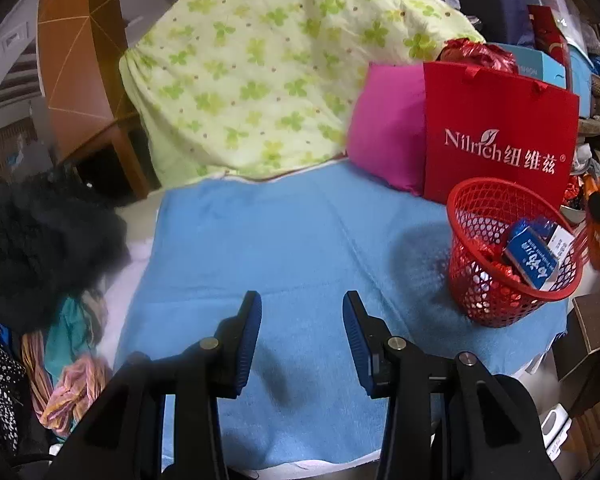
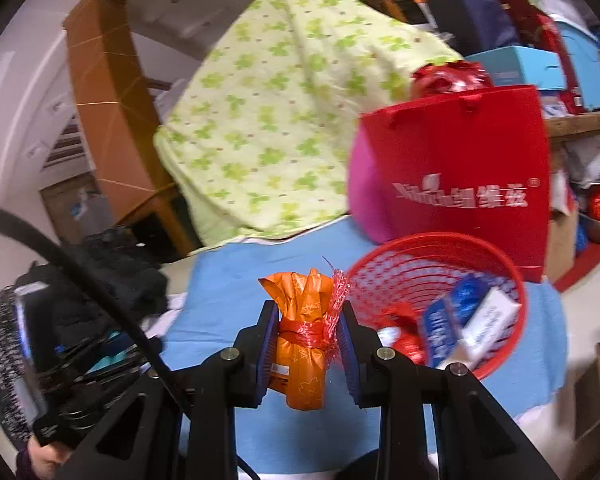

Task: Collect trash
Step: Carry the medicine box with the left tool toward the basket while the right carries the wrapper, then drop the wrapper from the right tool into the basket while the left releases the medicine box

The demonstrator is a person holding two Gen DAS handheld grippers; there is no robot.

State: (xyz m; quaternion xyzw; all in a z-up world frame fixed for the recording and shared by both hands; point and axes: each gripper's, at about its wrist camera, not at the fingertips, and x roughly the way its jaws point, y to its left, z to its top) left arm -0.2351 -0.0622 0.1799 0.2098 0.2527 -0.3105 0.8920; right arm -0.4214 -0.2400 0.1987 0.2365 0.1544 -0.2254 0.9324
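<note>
My right gripper (image 2: 307, 312) is shut on an orange wrapper bundle (image 2: 302, 352) tied with red plastic mesh, held above the blue cloth just left of the red mesh basket (image 2: 384, 276). The basket holds a blue-and-white carton (image 2: 470, 322) and red foil wrappers. In the left wrist view the same basket (image 1: 472, 216) stands at the right on the blue cloth (image 1: 284, 240), with the blue carton (image 1: 530, 256) inside. My left gripper (image 1: 302, 304) is open and empty, hovering over the cloth left of the basket.
A red paper bag (image 1: 500, 140) and a pink cushion (image 1: 388, 132) stand behind the basket. A green-patterned quilt (image 1: 260, 68) lies at the back. Dark clothes (image 1: 40, 240) and scarves pile at the left. Boxes stand at the right edge.
</note>
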